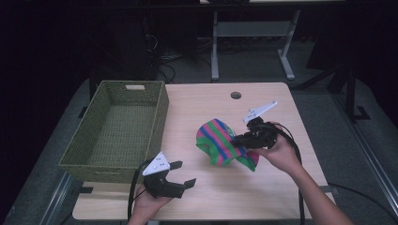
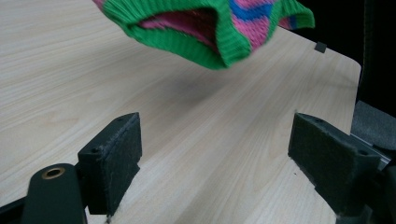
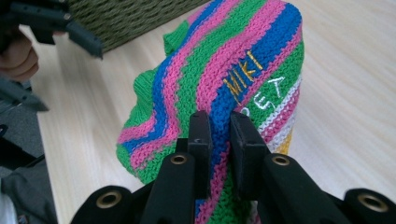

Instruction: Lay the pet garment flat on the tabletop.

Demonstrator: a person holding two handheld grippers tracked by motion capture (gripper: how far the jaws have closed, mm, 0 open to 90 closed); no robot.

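Observation:
A knitted striped garment point(image 1: 220, 142) in green, pink and blue hangs just above the middle of the table. My right gripper point(image 1: 238, 139) is shut on it and pinches a fold of the knit point(image 3: 243, 79) between its jaws; yellow and white letters are stitched on the cloth. My left gripper point(image 1: 183, 173) stands open near the table's front edge, left of the garment, with nothing between its fingers point(image 2: 116, 158). In the left gripper view the green ribbed hem of the garment point(image 2: 205, 32) hangs ahead of it, above the wood.
A green woven basket point(image 1: 117, 131) stands at the left of the wooden table point(image 1: 272, 187). The table has a round cable hole point(image 1: 235, 95) at the back. A dark floor and a desk frame lie behind it.

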